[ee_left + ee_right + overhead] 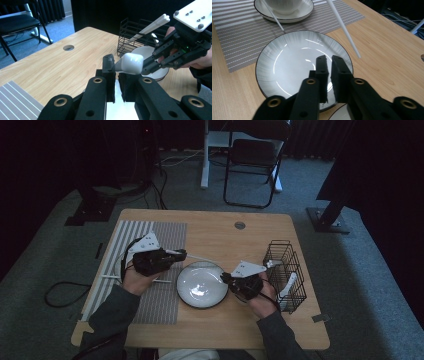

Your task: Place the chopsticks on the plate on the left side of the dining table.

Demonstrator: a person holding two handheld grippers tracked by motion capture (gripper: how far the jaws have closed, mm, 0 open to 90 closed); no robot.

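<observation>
The spoon [130,63] is sitting clamped in the left tool [177,255], its white bowl end sticking out past the tips and its handle running back between the jaws. Seen from the high view, the spoon's long axis is lying roughly level, pointing rightward from the left tool across the far edge of the plate [202,285]. The plate is lying on the table [220,240] just beside the striped mat [165,300], directly between the two hands.

The right tool [329,65] is hovering over the plate's right rim with its jaws clenched and nothing showing between them. In the left gripper view it is standing just beyond the spoon's bowl, very near it but I cannot tell whether touching. So the spoon is lying to the right tool's left and slightly farther from the person, and the left hand is the one carrying it.

Farther out, a wire basket [285,270] holding white chopsticks [152,26] is standing at the table's right edge, and a bowl on a saucer [284,10] is resting on the mat.
</observation>
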